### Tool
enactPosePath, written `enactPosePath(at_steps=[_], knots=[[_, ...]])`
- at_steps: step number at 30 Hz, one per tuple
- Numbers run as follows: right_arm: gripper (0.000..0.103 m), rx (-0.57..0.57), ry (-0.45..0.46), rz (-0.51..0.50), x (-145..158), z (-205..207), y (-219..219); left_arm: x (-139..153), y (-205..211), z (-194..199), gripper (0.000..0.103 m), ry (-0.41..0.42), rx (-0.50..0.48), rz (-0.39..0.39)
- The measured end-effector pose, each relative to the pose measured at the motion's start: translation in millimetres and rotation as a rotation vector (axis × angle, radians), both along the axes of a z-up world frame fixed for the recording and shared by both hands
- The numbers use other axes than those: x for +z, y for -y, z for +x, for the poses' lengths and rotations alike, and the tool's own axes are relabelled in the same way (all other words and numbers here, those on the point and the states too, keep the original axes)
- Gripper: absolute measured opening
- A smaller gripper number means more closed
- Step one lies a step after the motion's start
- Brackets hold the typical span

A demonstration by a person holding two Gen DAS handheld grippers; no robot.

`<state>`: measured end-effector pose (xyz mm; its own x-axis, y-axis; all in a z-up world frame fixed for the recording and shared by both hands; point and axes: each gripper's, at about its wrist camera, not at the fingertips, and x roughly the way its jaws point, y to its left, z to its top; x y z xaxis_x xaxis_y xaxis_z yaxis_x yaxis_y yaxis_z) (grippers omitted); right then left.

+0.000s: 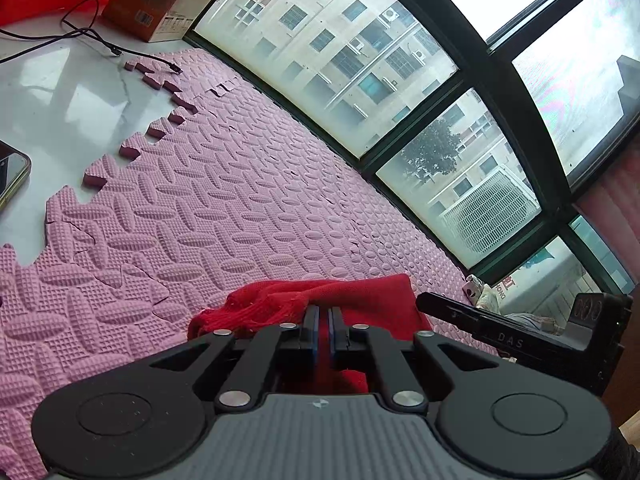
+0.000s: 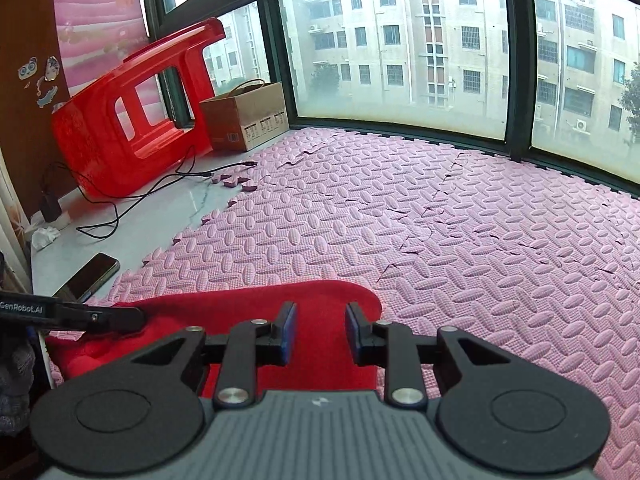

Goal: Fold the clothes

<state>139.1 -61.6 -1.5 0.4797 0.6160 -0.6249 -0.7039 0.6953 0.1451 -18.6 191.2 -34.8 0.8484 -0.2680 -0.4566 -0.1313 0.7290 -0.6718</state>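
A red knitted garment (image 1: 360,300) lies bunched on the pink foam mat (image 1: 224,184), right under both grippers. My left gripper (image 1: 323,316) is shut, its blue-padded fingers pinching a fold of the red fabric. In the right wrist view the same garment (image 2: 224,316) lies flatter, with a rounded far edge. My right gripper (image 2: 320,326) stands open just above it, nothing between its fingers. The left gripper's black tip (image 2: 128,317) reaches onto the cloth from the left, and the right gripper's black finger (image 1: 444,307) shows at the garment's right edge.
A dark-framed window (image 2: 400,60) borders the mat at the back. To the left are a bare white ledge (image 2: 160,216) with a phone (image 2: 90,276), black cables (image 2: 132,196), a cardboard box (image 2: 248,116) and a tipped red plastic stool (image 2: 132,120). Mat tiles show gaps and torn seams.
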Motion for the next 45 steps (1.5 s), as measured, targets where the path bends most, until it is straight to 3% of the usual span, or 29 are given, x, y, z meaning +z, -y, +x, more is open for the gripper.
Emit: enactPosePath(at_steps=[6, 20, 27, 30, 45], knots=[[0.027, -0.020, -0.037, -0.027, -14, 17, -13, -1, -1, 1, 0.007, 0.001, -0.004, 0.000], [0.027, 0.109, 0.046, -0.008, 12, -30, -16, -1, -1, 2, 0.007, -0.004, -0.005, -0.001], [0.027, 0.262, 0.062, 0.008, 19, -80, -31, 0, -2, 2, 0.007, -0.005, -0.006, -0.002], [0.027, 0.321, 0.118, -0.016, 19, -103, -39, -1, -2, 2, 0.007, -0.005, -0.007, -0.003], [0.027, 0.378, 0.173, -0.036, 11, -136, -41, -1, -3, 1, 0.007, -0.003, -0.005, -0.011]])
